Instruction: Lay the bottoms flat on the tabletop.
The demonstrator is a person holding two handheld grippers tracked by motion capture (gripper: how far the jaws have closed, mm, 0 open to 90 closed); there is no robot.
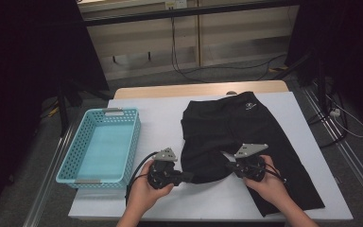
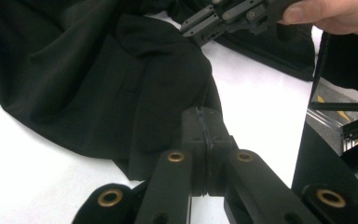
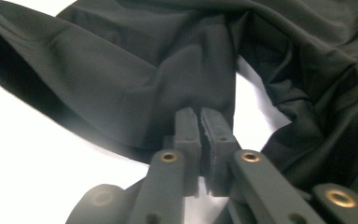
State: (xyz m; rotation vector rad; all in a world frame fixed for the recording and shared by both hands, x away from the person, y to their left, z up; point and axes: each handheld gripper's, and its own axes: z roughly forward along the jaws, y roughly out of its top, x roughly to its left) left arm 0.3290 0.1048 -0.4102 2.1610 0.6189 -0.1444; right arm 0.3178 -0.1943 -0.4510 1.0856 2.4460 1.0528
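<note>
Apparently both grippers (image 1: 189, 178) (image 1: 228, 166) pinch shorts (image 1: 246, 123) hem; basket (image 1: 82, 174) well left.

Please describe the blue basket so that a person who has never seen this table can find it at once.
Look at the white table. At its left edge sits the basket, left of the black shorts. It is the only turquoise thing there, rectangular, with perforated walls.

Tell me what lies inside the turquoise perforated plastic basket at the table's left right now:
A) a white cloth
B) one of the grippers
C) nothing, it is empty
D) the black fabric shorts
C: in the high view the turquoise perforated plastic basket shows a bare floor, while the black fabric shorts lie on the white table beside it.
</note>
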